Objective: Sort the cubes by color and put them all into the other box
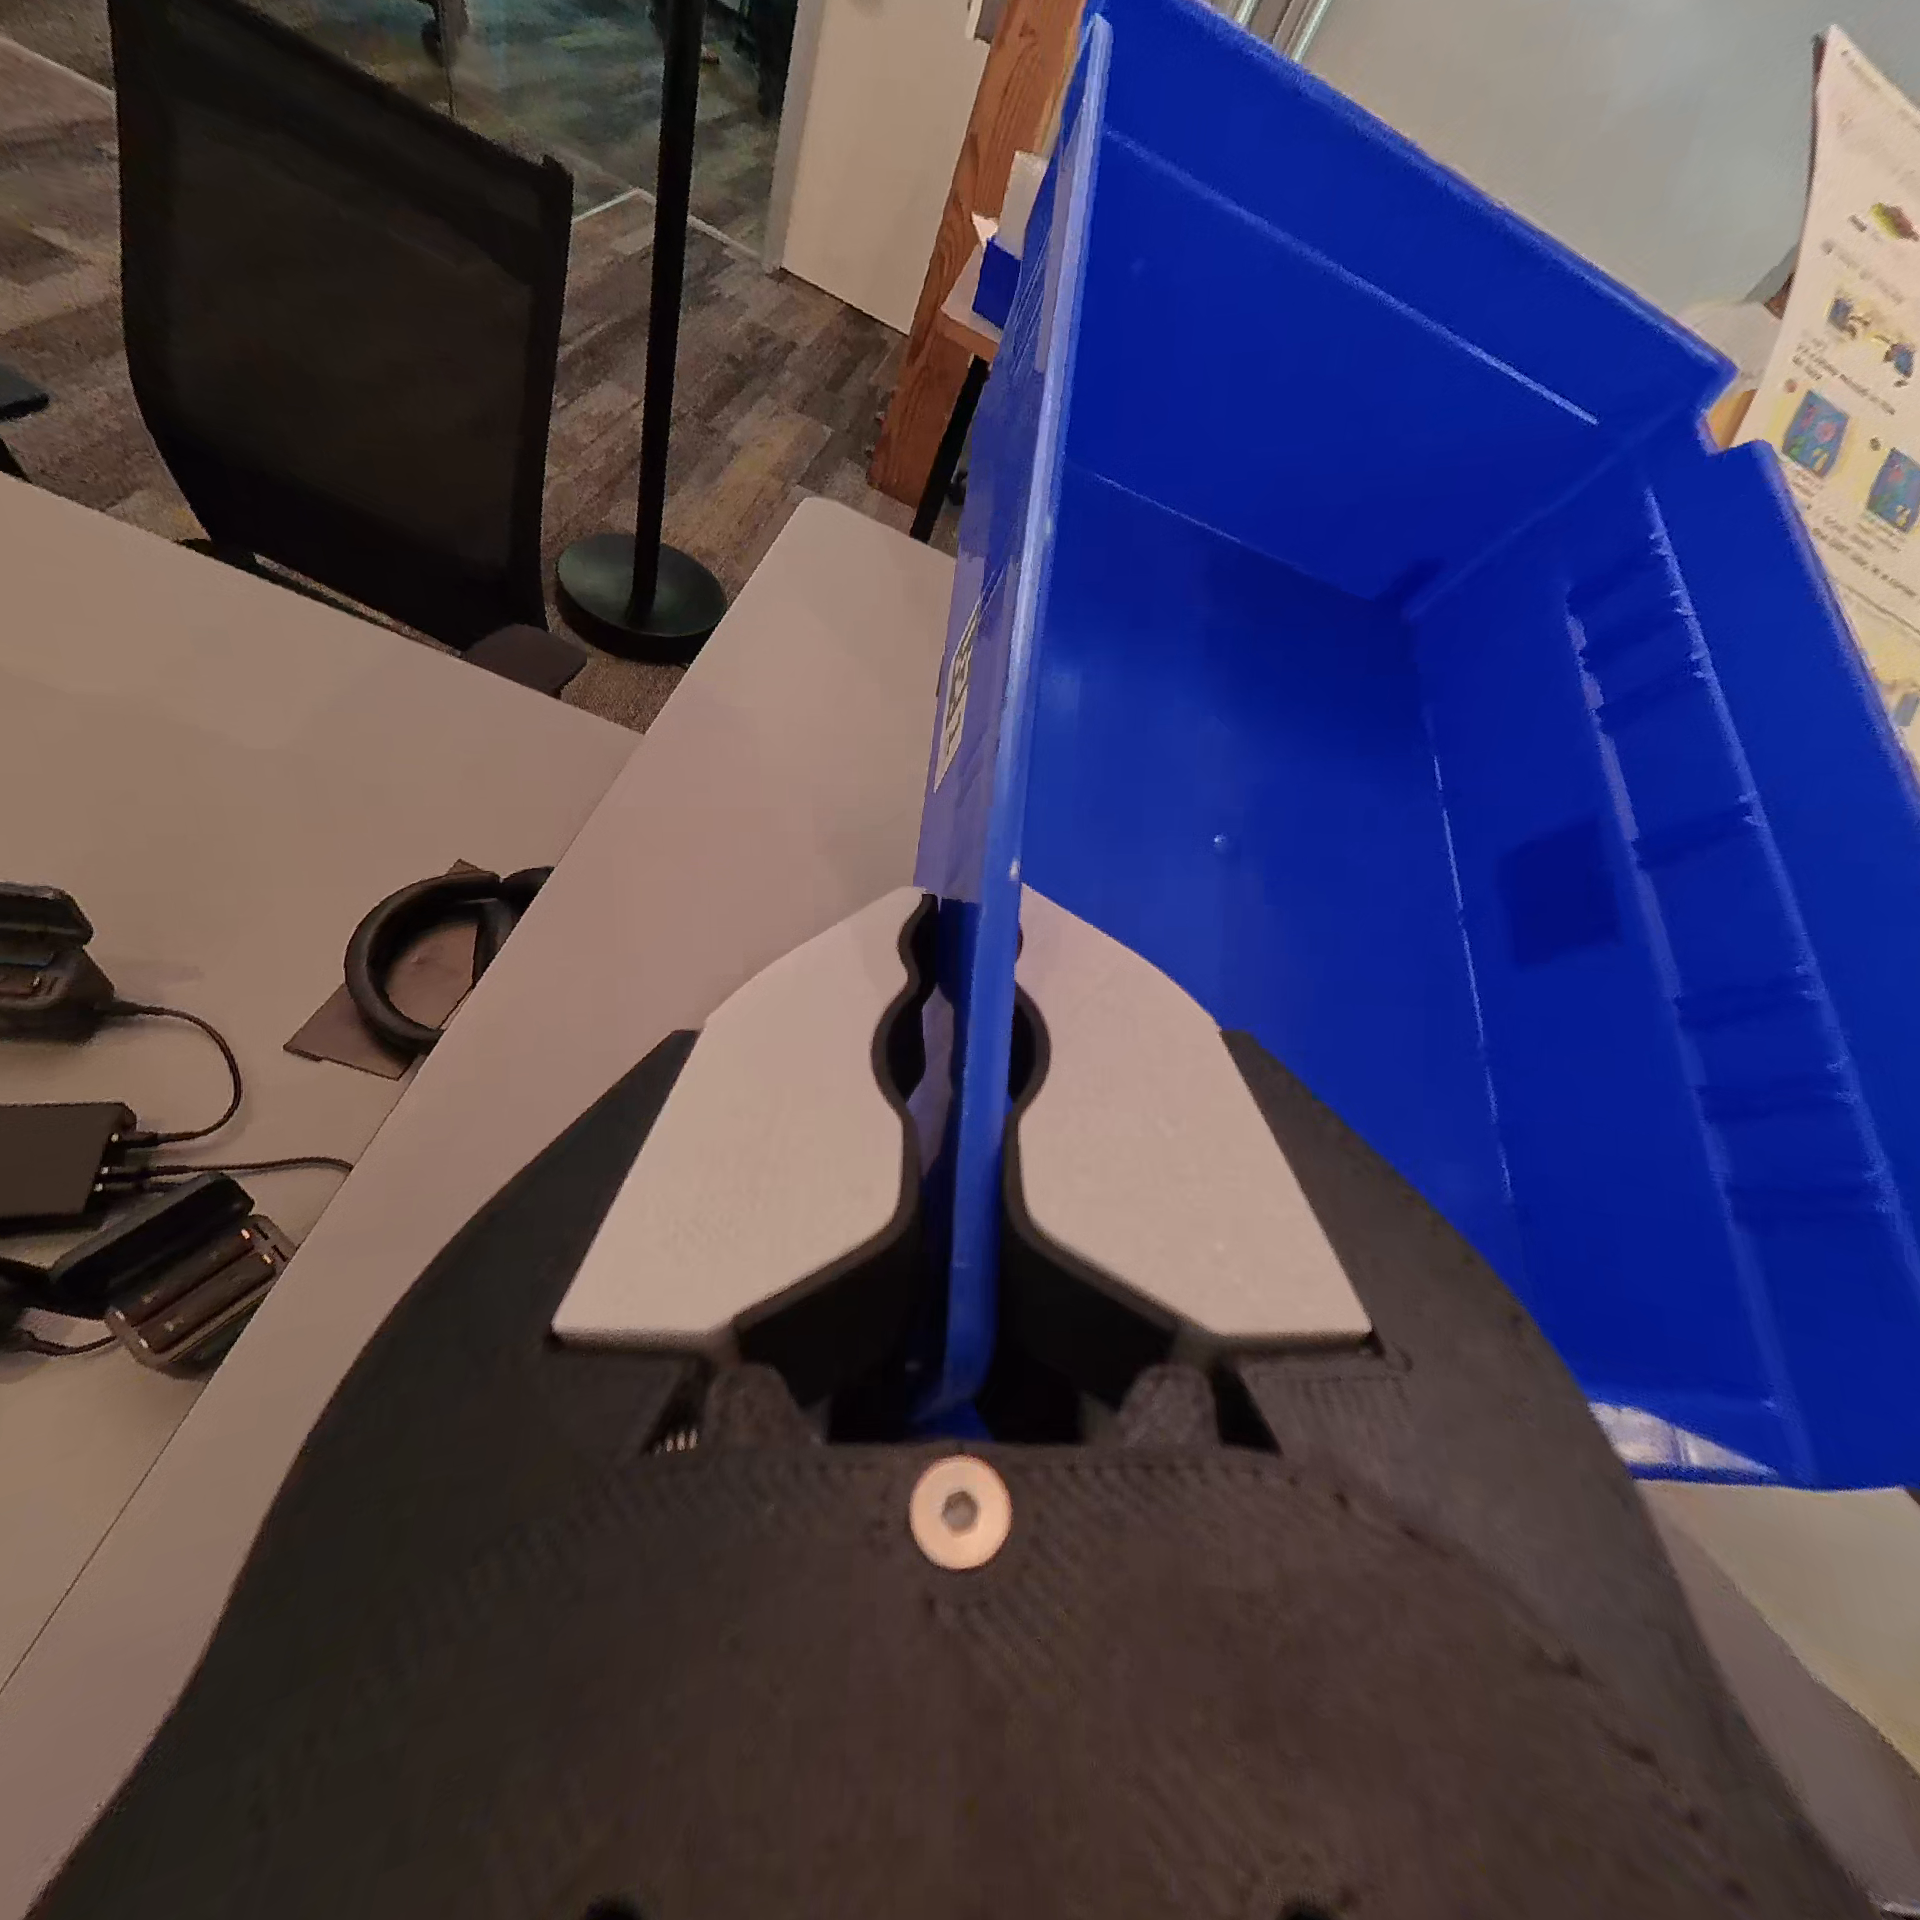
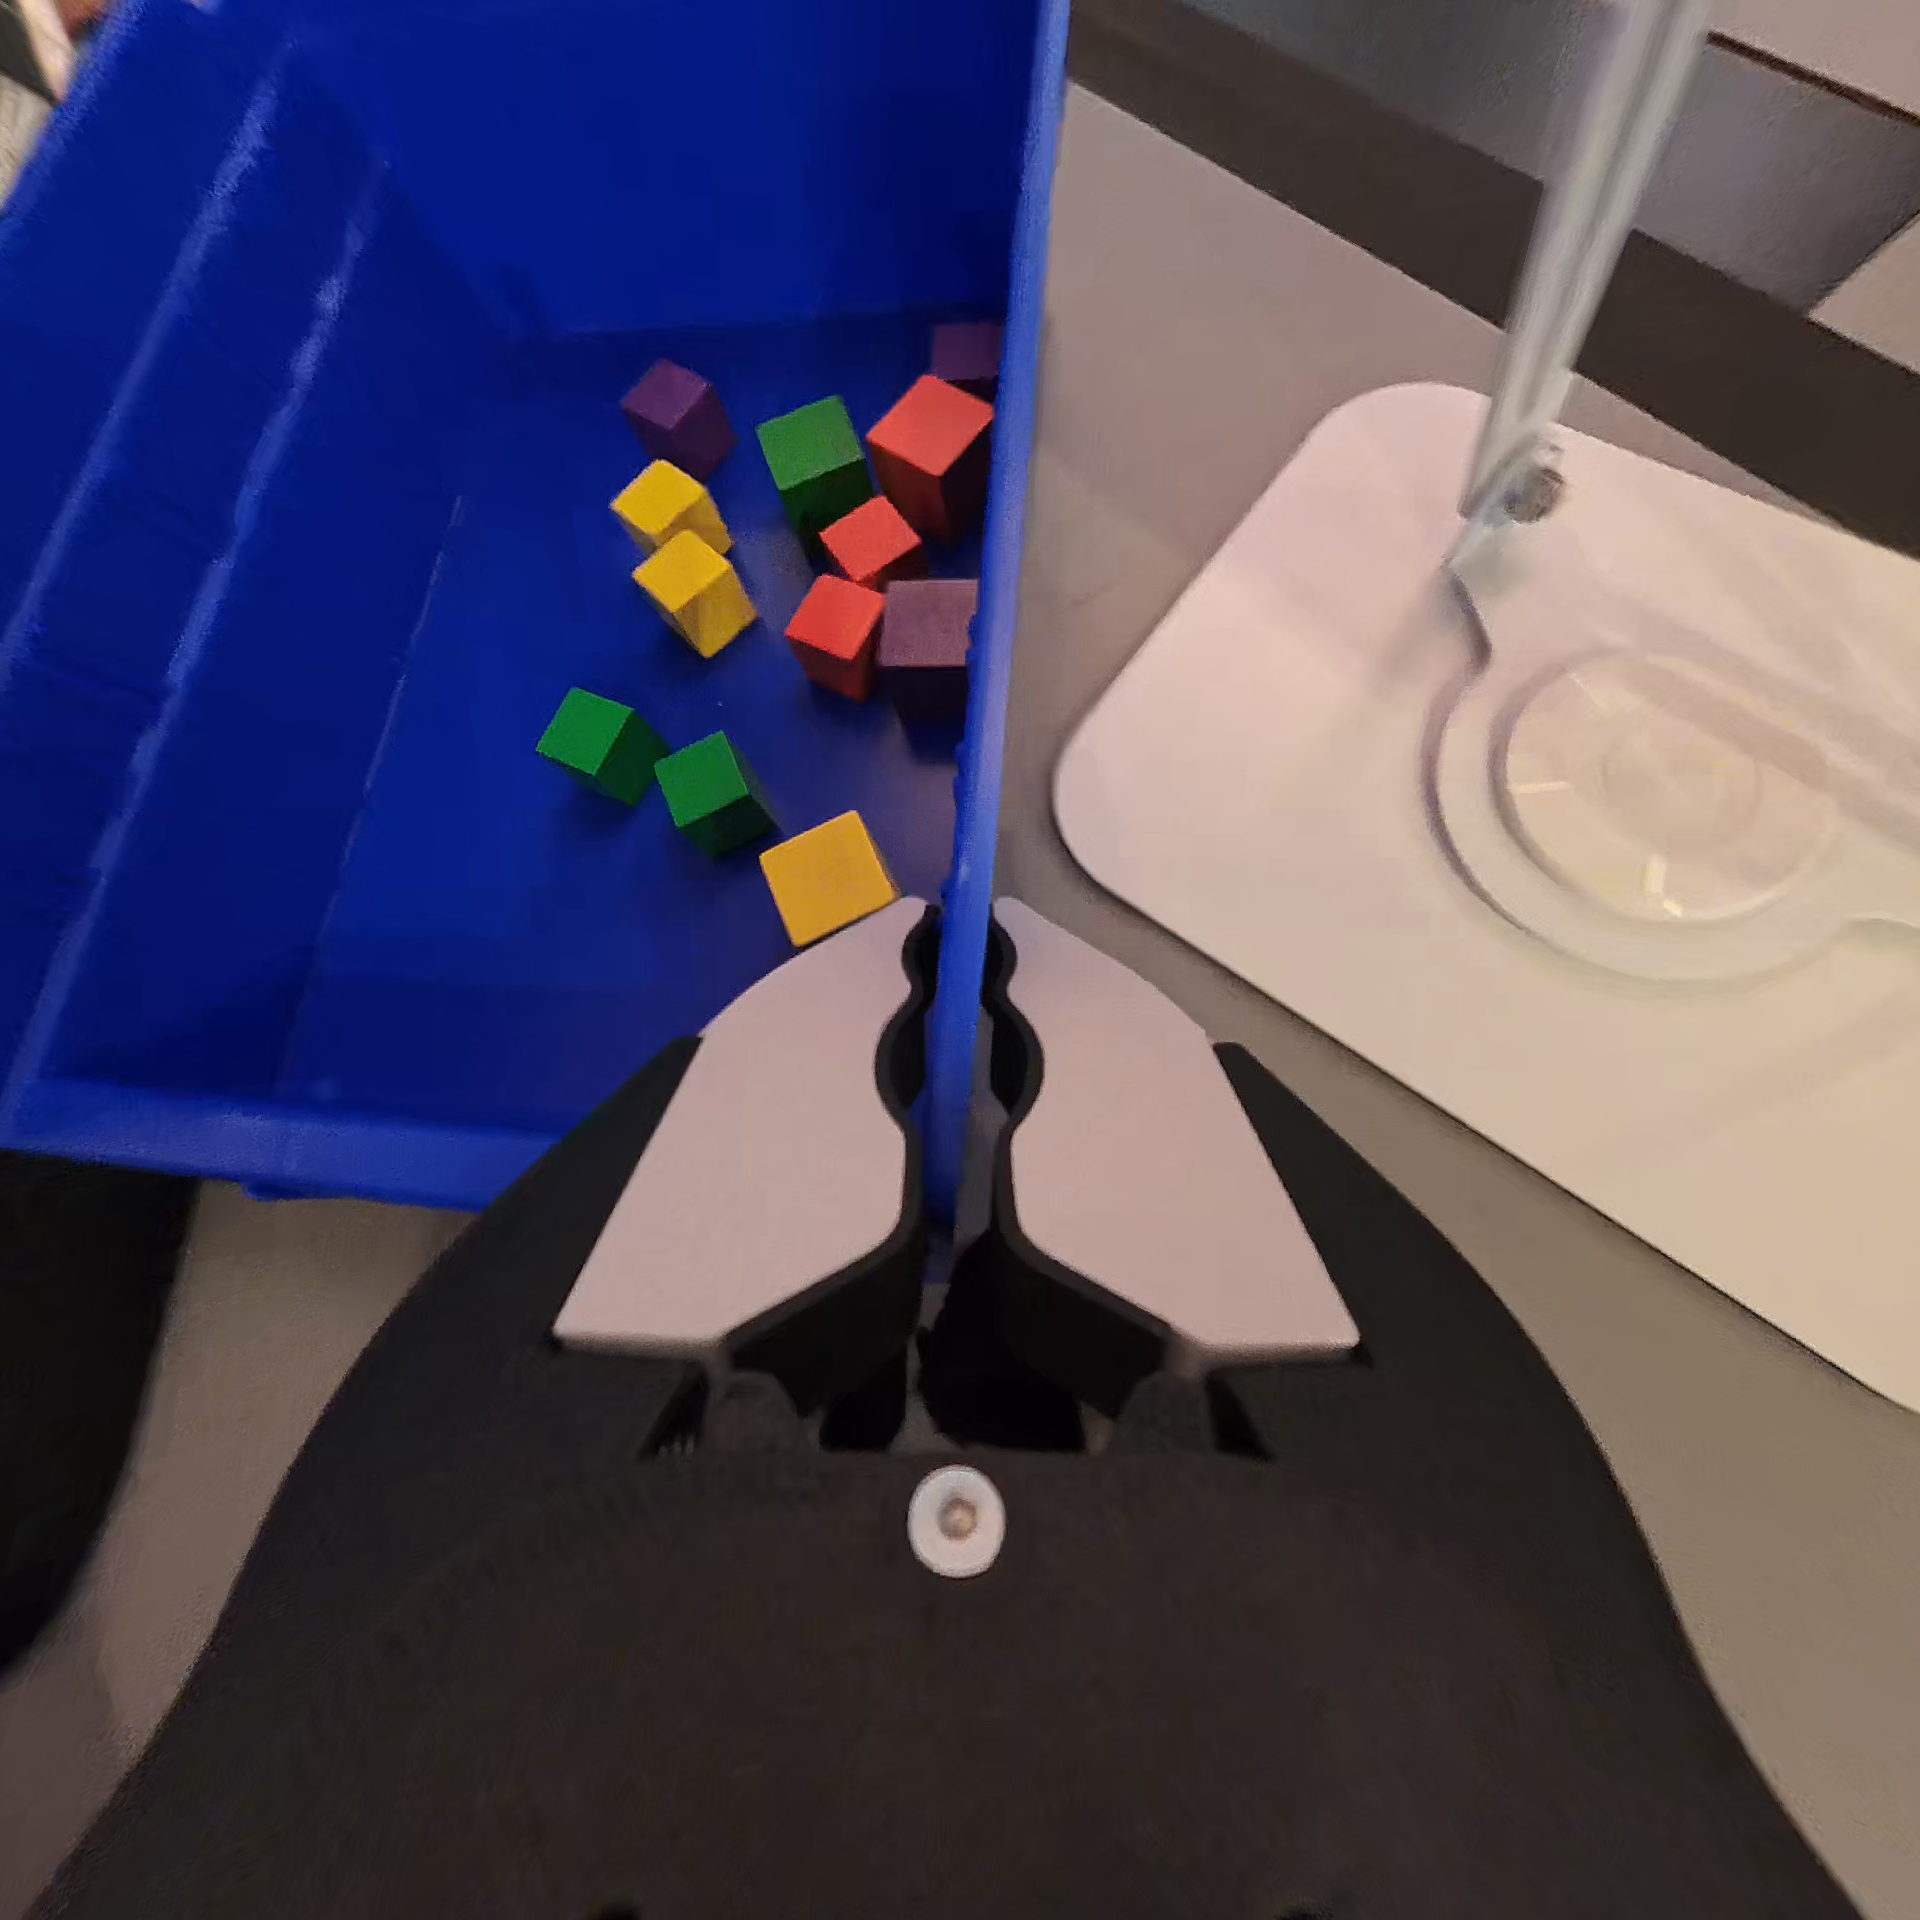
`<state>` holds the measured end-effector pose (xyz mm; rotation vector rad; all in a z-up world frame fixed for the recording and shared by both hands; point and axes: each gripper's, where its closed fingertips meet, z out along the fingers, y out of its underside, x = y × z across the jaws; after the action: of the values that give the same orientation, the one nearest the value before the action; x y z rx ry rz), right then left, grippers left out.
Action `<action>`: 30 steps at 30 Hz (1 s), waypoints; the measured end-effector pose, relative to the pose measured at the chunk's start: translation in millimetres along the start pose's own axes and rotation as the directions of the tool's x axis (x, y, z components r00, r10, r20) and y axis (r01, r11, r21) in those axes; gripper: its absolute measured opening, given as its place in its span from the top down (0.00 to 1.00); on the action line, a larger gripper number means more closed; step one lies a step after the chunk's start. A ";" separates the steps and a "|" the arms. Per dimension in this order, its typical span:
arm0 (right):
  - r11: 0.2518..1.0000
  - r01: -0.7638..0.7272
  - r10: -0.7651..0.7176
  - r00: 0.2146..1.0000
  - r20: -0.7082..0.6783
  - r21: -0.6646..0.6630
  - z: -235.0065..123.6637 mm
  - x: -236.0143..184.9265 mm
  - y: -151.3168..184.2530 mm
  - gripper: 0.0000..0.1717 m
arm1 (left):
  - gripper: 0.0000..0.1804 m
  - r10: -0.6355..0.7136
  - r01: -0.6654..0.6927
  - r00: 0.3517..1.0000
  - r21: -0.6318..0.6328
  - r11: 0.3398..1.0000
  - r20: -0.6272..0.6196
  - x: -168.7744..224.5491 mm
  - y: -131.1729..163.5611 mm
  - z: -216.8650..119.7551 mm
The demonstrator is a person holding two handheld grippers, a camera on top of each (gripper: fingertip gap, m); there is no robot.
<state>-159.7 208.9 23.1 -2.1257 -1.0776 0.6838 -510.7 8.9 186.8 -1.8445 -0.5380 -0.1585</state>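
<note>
Grip, left: left gripper (image 1: 961, 914) nearly closed, fingers (image 1: 790, 1091) pinching one side wall of the blue box (image 1: 1299, 727).
Grip, right: right gripper (image 2: 961, 914) likewise clamped on the opposite wall (image 2: 997, 623).
Box: appears lifted and tilted, seemingly clear of the table (image 1: 727, 779).
Cubes: cubes (image 2: 821, 582) lie loose inside, red, green, yellow and purple mixed, bunched toward the right-hand wall.
Step, as I judge it: carrying or tipping the box.
Advice: keep both pinches firm and level with each other; tilt slowly so cubes slide, not bounce.
Risk: thin walls may slip or flex.
</note>
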 end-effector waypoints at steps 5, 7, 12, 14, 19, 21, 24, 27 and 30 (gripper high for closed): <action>0.997 -0.062 0.059 0.995 0.075 0.040 11.3 -28.1 -21.5 0.80 | 0.96 0.019 -0.018 0.999 0.030 0.999 -0.050 26.3 -18.7 -6.5; 0.993 -0.057 0.046 0.993 0.104 0.104 -4.2 -33.4 -29.4 0.80 | 0.96 0.034 -0.030 0.996 0.047 0.998 -0.083 43.0 -26.1 -9.9; 0.958 -0.052 -0.036 0.954 0.297 0.282 -82.1 -49.7 -37.9 0.86 | 0.96 0.123 -0.110 0.950 0.064 0.992 -0.287 120.3 -34.8 -10.4; 0.934 -0.061 -0.071 0.934 0.351 0.352 -120.8 -44.5 -35.7 0.91 | 0.95 0.133 -0.125 0.906 0.047 0.991 -0.402 166.2 -27.9 -2.0; 0.897 -0.106 -0.009 0.966 0.257 0.430 -199.3 20.5 1.5 0.95 | 0.95 0.102 -0.201 0.755 -0.080 0.976 -0.648 290.2 29.6 35.8; 0.887 -0.148 0.068 0.979 0.193 0.438 -228.5 54.7 25.2 0.95 | 0.95 0.079 -0.250 0.681 -0.130 0.960 -0.728 340.8 63.1 51.8; 0.876 -0.172 0.199 0.980 -0.012 0.450 -271.9 116.2 68.4 0.95 | 0.96 0.036 -0.335 0.564 -0.189 0.923 -0.825 415.4 117.3 69.8; 0.898 -0.197 0.342 0.876 -0.340 0.394 -315.6 188.4 135.6 0.96 | 0.96 -0.012 -0.404 0.482 -0.234 0.884 -0.876 478.0 169.2 88.2; 0.861 -0.292 0.498 0.655 -0.569 0.417 -373.7 240.0 205.3 0.97 | 0.96 -0.031 -0.451 0.471 -0.271 0.850 -0.882 524.9 216.3 111.3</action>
<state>326.4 200.1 77.4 -2.0883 -0.0920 0.1930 31.5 207.9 154.6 -1.9716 0.5364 -1.0862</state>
